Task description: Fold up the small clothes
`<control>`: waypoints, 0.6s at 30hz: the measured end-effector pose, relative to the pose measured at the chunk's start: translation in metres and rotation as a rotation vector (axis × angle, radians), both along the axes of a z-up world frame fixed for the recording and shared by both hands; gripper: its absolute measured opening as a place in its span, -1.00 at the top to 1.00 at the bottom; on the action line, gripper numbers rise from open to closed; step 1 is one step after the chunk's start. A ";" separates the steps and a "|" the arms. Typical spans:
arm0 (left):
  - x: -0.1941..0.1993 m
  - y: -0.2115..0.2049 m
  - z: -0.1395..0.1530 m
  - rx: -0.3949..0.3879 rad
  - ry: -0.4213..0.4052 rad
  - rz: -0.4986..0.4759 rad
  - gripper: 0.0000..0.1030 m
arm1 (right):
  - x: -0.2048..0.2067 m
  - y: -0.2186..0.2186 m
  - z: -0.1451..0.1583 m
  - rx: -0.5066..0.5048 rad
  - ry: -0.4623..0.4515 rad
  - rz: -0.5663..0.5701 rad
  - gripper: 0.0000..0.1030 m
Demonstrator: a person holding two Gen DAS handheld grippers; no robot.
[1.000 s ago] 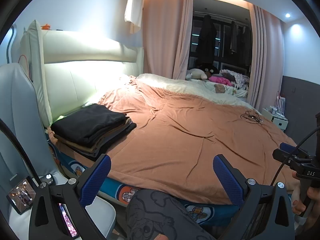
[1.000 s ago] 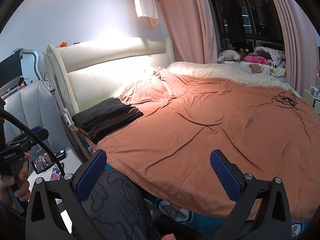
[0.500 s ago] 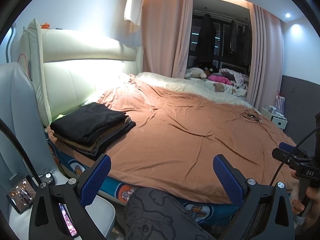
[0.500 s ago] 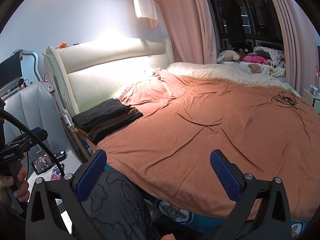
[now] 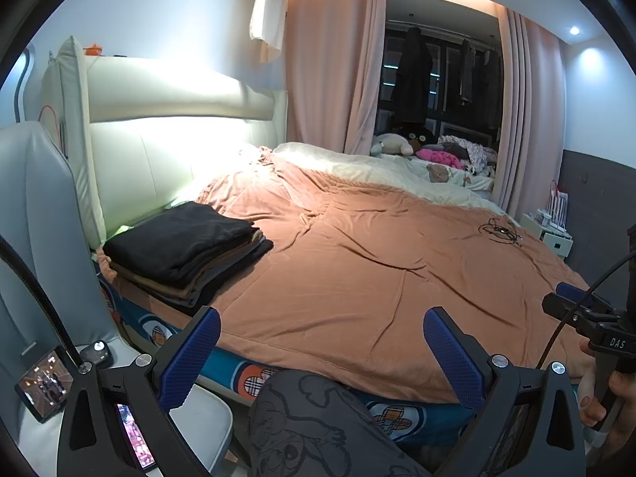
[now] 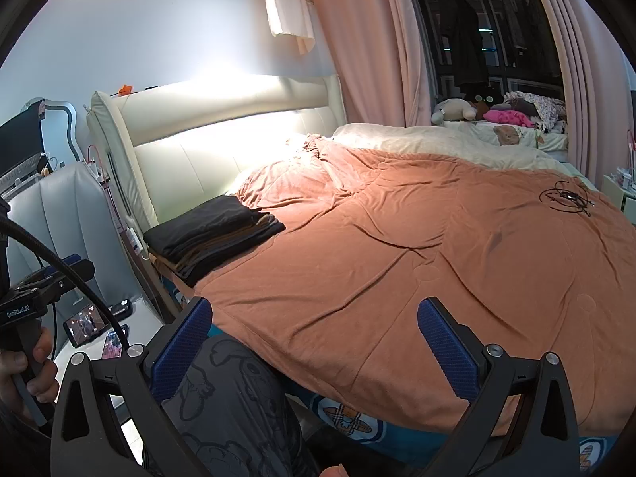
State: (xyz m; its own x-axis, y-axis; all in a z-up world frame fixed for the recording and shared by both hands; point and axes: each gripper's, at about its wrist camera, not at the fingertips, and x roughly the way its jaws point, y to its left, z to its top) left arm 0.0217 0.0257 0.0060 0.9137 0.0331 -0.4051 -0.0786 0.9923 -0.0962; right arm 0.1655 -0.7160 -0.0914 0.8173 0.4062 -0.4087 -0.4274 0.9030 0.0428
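Note:
A stack of folded dark and brown clothes lies on the near left corner of the bed, by the headboard; it also shows in the right wrist view. My left gripper is open and empty, held off the bed's front edge above my knee. My right gripper is open and empty, also in front of the bed edge. Both are well short of the stack. The right gripper shows at the right edge of the left wrist view, and the left gripper at the left edge of the right wrist view.
The bed is covered by an orange-brown blanket. A tangle of black cable lies at its far right. A cream headboard stands at the left. A grey chair and phones sit at the near left. Soft toys lie far back.
Both views have shifted only slightly; the grippers stay open and nothing on the bed has moved.

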 end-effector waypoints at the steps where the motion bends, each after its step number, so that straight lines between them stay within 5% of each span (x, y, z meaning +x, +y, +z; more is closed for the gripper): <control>1: -0.001 0.001 0.000 -0.002 0.000 -0.001 -0.99 | 0.000 0.000 0.000 -0.001 -0.001 0.000 -1.00; 18: -0.002 0.005 0.000 -0.008 0.007 -0.004 -0.99 | -0.002 0.003 -0.001 -0.001 -0.001 -0.002 -1.00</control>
